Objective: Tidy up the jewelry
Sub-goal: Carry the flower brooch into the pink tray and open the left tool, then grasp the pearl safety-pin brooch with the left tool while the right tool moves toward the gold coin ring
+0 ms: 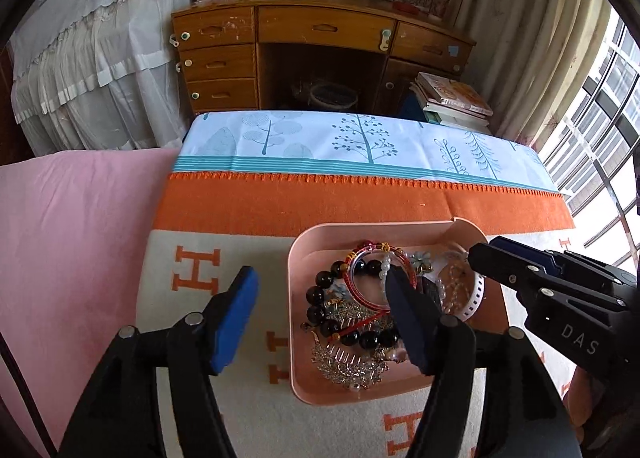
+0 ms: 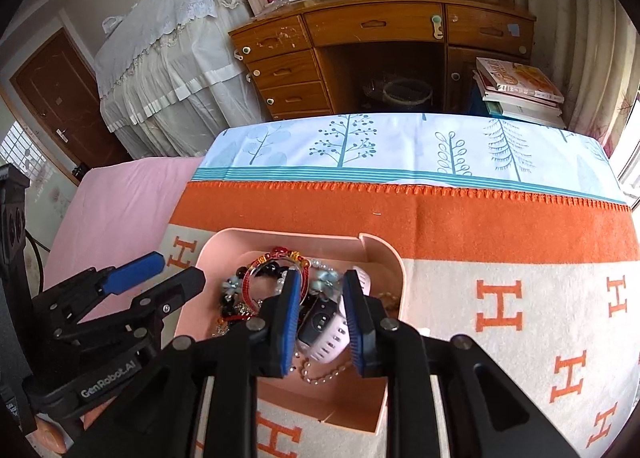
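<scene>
left wrist view: left tongs (image 1: 320, 314) spread wide over pink tray (image 1: 296, 338), lower centre; right tongs (image 2: 320, 322) slightly parted above watch (image 2: 324, 332), grasping nothing.

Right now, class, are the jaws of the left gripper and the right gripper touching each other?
Apart. In the right wrist view, the pink tray rim and bracelets show in the gap between the left gripper and the right gripper.
</scene>
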The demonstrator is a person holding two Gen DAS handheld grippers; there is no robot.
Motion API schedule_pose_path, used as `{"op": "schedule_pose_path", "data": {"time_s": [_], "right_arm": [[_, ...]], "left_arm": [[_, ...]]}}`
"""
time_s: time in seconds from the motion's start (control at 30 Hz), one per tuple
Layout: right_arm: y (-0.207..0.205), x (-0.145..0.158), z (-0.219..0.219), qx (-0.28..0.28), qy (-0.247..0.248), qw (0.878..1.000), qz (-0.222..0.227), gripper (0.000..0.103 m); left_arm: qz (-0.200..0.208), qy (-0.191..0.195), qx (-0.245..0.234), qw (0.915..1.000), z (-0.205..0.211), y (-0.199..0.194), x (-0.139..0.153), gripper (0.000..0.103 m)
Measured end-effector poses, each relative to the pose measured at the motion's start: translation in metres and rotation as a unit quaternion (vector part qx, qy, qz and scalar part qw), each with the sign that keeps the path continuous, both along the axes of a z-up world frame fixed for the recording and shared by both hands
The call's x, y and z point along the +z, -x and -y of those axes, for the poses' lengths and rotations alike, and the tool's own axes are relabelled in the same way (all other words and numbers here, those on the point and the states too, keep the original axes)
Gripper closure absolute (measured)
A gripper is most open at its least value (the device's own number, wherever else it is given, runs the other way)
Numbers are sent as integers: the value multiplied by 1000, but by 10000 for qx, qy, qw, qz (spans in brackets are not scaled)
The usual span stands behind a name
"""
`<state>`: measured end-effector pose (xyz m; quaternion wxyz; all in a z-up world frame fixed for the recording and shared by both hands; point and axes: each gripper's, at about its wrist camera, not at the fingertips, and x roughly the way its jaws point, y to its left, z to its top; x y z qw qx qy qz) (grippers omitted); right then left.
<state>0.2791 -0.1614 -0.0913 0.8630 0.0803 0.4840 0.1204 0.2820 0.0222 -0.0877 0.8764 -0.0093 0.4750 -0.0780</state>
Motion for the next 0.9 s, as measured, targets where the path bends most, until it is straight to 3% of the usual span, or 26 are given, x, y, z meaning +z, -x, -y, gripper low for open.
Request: {"op": "schedule_pose_path", "data": {"time_s": [0.4, 0.7, 0.9], "right_arm": [[44, 38, -1, 288, -56, 9987, 411, 77], [110, 80, -8, 594, -91, 9947, 838, 76], [149, 95, -7, 690, -59, 9919, 1069, 76]], "left_arm": [[408, 38, -118, 9991, -3, 41, 46, 37], [899, 176, -191, 9956, -8, 96, 93, 28], [1269, 17, -351, 9913, -7, 137, 112, 21]]}}
